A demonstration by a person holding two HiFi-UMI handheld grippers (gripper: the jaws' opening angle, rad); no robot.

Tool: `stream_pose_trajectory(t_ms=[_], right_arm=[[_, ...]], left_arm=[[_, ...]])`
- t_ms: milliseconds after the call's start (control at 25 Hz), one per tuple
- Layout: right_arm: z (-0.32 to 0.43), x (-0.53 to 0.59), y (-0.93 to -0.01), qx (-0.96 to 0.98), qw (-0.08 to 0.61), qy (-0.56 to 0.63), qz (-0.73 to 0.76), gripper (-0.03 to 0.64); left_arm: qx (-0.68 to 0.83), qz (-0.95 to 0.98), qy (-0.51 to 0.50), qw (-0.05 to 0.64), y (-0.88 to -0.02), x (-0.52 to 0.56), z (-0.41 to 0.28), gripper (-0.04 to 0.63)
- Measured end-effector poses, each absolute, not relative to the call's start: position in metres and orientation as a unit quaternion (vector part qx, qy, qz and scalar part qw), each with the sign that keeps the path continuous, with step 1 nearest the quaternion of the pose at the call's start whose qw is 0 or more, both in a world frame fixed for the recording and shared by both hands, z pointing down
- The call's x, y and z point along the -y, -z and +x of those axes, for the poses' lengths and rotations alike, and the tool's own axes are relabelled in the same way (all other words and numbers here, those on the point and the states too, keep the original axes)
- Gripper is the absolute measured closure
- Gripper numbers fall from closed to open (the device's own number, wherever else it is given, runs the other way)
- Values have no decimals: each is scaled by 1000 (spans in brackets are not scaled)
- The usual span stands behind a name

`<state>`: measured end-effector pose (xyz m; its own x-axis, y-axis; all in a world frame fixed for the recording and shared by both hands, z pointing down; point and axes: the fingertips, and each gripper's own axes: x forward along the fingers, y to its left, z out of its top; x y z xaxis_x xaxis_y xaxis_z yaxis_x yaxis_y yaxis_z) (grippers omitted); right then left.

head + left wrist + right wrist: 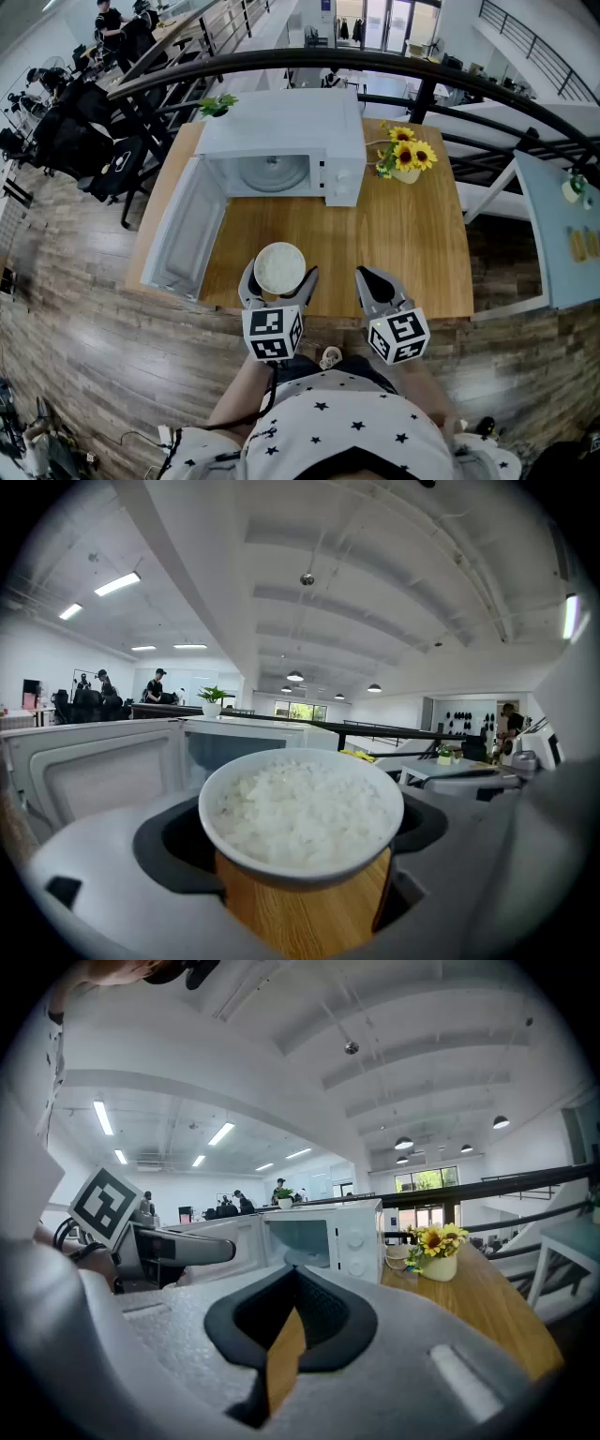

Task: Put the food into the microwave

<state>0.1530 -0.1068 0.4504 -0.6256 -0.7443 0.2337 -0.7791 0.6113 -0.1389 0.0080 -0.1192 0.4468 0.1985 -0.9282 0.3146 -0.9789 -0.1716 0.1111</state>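
Head view overhead, gripper views facing microwave (281,127)

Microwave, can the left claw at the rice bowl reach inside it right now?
Probably yes: the door stands open, and only bare table lies between the microwave and the left claw, whose jaws flank the rice bowl.

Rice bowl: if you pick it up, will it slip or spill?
The bowl looks like smooth, glossy ceramic, so it is probably stiff and breakable. Its rounded wall narrows toward the bottom, so it might slip in the jaws. The rice fills it almost to the rim, so it is likely heavy for its size, and tilting could spill some.
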Motion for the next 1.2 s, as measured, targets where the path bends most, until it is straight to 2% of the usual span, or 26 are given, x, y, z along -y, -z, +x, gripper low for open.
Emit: stream_pose_trajectory(t_ms=[280, 880, 1200], right_arm=[[121, 35, -451, 885, 81, -103, 447, 612], [-28, -206, -456, 859, 72, -88, 498, 612], [-40, -254, -442, 857, 61, -74, 506, 611]], left_arm=[[621, 769, -78, 131, -439, 45, -31, 94], [573, 801, -112, 132, -467, -176, -178, 94], [571, 805, -93, 129, -458, -217, -193, 94]])
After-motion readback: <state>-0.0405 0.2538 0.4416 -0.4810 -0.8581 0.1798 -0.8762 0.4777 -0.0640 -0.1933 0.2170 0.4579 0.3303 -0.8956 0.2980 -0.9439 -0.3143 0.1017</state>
